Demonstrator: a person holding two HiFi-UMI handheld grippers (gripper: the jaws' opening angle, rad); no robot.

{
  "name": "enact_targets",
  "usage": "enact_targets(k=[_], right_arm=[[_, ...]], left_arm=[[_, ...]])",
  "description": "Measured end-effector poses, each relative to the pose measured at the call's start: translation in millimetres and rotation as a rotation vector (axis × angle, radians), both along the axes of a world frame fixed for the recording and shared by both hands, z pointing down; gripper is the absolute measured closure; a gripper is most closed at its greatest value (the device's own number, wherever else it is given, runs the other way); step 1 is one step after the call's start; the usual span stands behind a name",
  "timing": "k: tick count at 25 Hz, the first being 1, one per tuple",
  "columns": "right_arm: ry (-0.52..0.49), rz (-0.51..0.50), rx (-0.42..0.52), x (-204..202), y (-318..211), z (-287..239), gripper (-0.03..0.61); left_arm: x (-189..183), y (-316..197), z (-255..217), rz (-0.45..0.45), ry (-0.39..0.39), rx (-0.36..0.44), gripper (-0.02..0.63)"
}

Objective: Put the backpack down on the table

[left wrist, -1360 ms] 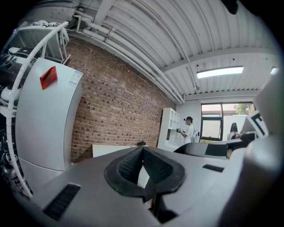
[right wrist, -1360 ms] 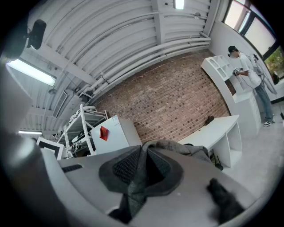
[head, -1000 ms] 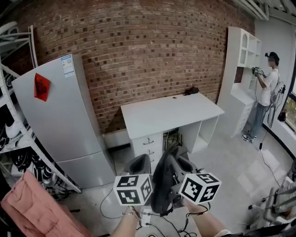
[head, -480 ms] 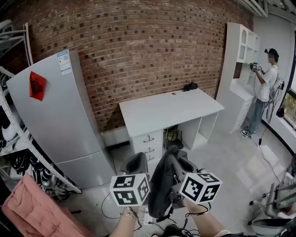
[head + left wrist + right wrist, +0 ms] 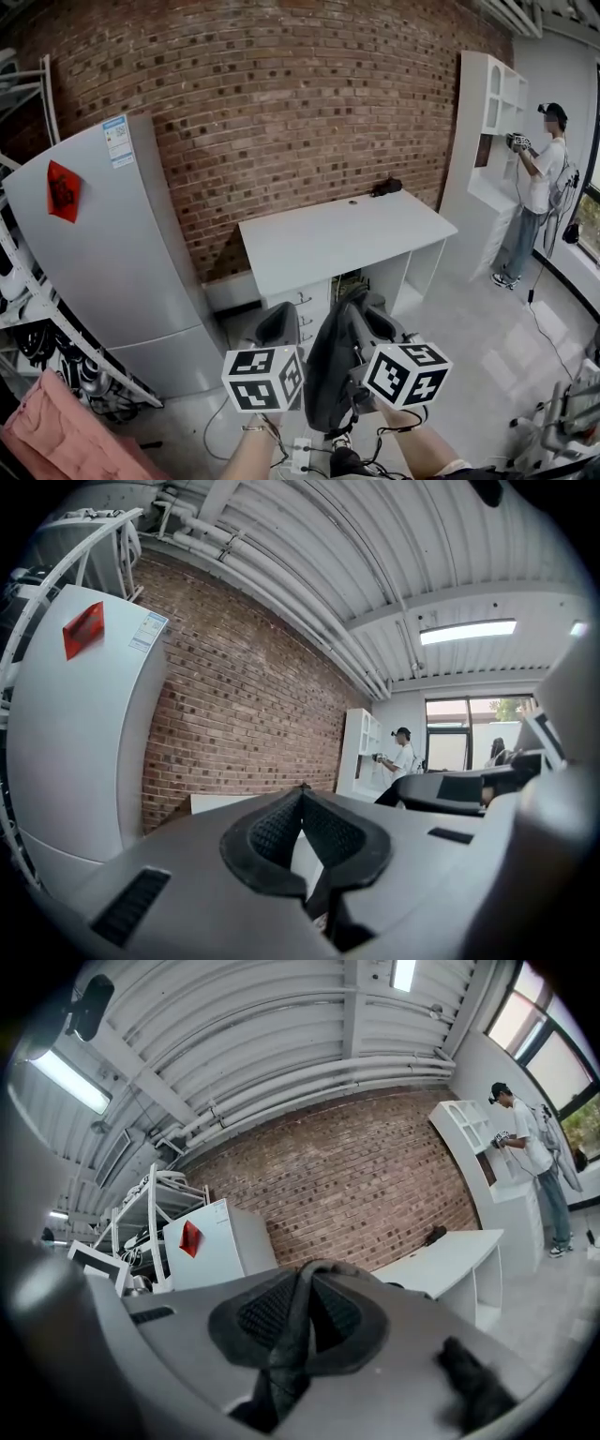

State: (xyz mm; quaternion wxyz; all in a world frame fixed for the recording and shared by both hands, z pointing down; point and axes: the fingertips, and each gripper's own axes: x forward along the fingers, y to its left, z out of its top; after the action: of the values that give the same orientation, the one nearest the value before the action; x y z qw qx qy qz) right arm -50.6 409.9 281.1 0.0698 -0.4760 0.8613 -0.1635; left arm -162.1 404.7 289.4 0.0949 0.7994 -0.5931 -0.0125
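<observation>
Mock-home lab: brick wall [image 5: 281, 112], fridge [image 5: 103, 253], desk [image 5: 337, 234].

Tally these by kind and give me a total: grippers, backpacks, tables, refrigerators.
Grippers: 2, the left gripper and the right gripper
Backpack: 1
Table: 1
Refrigerator: 1
Total: 5

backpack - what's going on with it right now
A person holds the dark backpack up between two hand-held grippers. The right hand-held gripper is clamped on a backpack strap. The left hand-held gripper has its jaws together, with nothing clearly seen between them. The backpack hangs in the air short of the white table, not yet set down.
</observation>
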Motion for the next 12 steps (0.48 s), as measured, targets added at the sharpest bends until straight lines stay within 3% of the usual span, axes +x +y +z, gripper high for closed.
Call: enact_targets(k=[12], right_arm=[[0.008, -0.017, 0.012, 35.7, -122.7, -18.4, 0.528]], left_arm=[[24.9, -118.8, -14.4, -0.031, 0.006, 0.02, 0.601]])
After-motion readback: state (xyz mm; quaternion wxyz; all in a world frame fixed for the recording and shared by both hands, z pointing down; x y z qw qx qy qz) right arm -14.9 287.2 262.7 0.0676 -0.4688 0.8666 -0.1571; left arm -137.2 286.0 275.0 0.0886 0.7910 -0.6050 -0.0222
